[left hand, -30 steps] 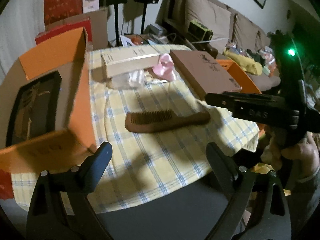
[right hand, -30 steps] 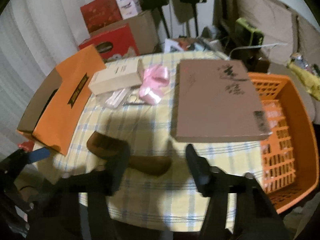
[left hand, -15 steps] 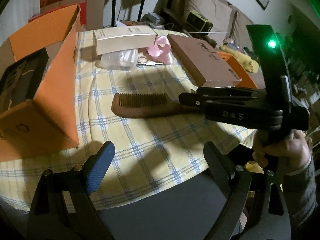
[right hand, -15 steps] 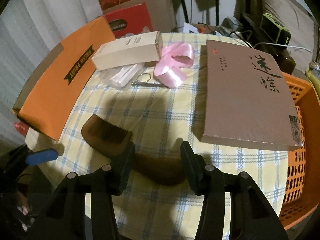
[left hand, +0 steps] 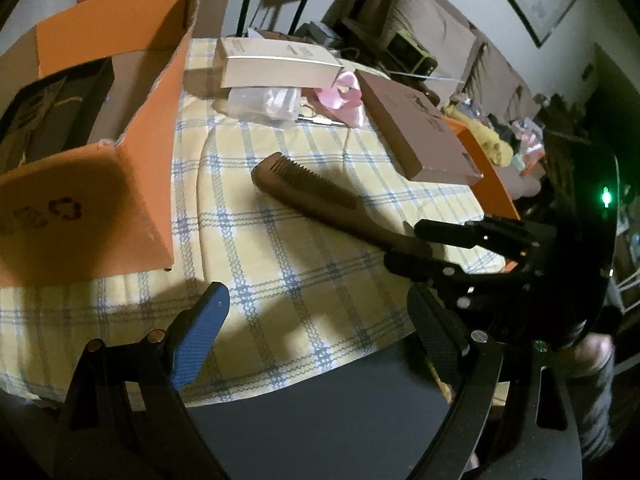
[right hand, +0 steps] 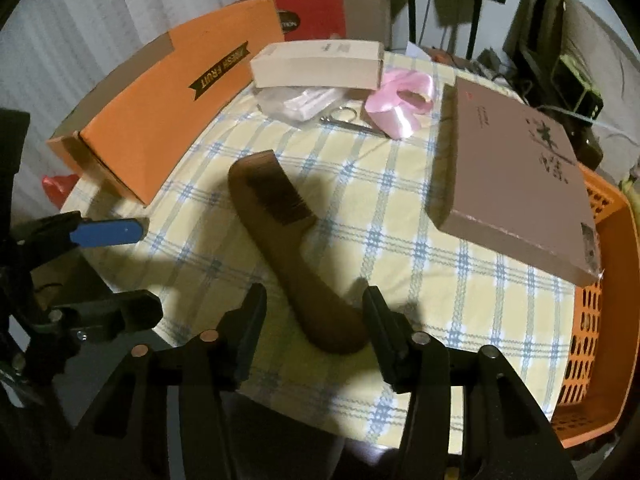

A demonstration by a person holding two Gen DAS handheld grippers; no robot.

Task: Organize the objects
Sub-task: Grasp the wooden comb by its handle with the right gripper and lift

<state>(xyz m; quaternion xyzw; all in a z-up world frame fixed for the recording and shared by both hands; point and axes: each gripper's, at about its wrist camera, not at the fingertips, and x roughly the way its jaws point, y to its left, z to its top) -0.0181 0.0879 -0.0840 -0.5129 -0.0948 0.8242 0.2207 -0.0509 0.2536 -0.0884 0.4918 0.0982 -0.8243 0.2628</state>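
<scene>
Right now the brown wooden comb (right hand: 280, 236) lies flat on the yellow checked tablecloth (right hand: 400, 200), with its teeth end far from the tongs and its handle end near them. The right gripper (right hand: 316, 320) has its two fingers wide apart, one on each side of the handle (they do not seem to squeeze it). The left gripper (left hand: 320, 312) is also wide apart and holds nothing; it hovers near the table edge, well apart from the comb. An orange cardboard box (right hand: 160, 112) stands to the comb's left, and a flat brown box (right hand: 516, 176) lies to its right, partly over an orange basket (right hand: 612, 280).
</scene>
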